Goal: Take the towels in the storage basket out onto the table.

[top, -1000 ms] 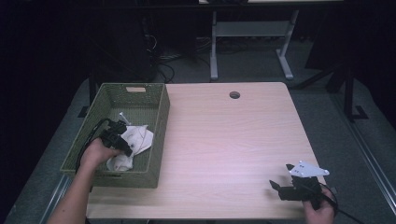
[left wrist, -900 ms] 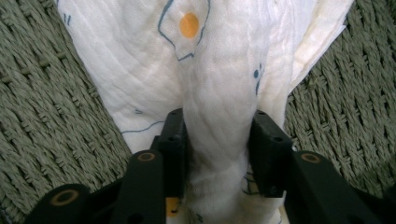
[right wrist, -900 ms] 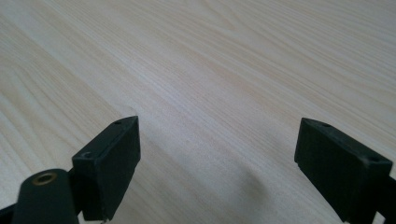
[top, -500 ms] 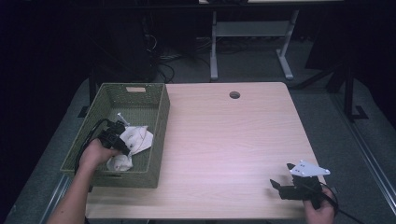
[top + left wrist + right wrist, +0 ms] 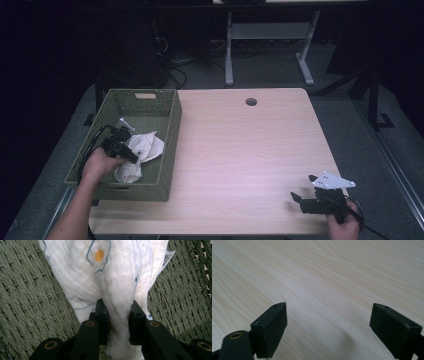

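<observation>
2 grippers on my feed. Table (image 5: 240, 150) bare under R gripper (image 5: 328, 322), jaws wide apart, holding nothing. Green woven basket (image 5: 170, 145) at table's left holds white cloth (image 5: 112, 277); L gripper (image 5: 117, 315) just closed, pinching a cloth fold.

The white cloth's (image 5: 117, 277) sewn-in tag (image 5: 168, 258) bears print, seemingly too small to read.

A pale wooden table (image 5: 240, 150) carries a green woven basket (image 5: 170, 135) at its left edge.
</observation>
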### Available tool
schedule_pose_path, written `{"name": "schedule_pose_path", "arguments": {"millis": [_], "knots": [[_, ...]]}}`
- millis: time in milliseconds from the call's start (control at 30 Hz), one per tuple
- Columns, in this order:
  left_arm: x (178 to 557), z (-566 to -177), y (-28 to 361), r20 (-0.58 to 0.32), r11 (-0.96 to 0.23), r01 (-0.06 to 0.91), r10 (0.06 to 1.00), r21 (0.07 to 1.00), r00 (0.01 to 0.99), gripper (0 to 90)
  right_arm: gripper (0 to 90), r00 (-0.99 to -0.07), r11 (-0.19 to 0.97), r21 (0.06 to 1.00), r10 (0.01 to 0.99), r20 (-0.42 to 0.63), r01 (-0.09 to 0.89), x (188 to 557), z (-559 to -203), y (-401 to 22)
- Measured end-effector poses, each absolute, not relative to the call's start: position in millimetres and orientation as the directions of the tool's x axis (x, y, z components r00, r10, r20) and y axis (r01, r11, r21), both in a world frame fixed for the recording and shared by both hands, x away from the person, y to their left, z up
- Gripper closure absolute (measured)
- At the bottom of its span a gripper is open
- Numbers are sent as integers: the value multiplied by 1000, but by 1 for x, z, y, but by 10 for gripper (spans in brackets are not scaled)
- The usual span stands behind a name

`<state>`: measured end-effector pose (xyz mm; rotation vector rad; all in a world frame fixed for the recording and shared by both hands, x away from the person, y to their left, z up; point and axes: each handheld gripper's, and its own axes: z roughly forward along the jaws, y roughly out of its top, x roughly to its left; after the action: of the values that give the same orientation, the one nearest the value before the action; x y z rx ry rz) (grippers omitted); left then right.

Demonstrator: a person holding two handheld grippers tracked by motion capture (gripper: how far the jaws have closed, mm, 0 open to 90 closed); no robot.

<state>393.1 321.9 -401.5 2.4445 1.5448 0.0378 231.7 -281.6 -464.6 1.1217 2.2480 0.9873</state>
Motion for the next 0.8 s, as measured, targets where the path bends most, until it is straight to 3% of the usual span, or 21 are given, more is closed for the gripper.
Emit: {"name": "schedule_pose_path", "arguments": {"millis": [800], "knots": [[377,-367,337,-232,-316,863,874,395,427,738,140,-561,404,760,825,-63,509,232,-464,-284]]}}
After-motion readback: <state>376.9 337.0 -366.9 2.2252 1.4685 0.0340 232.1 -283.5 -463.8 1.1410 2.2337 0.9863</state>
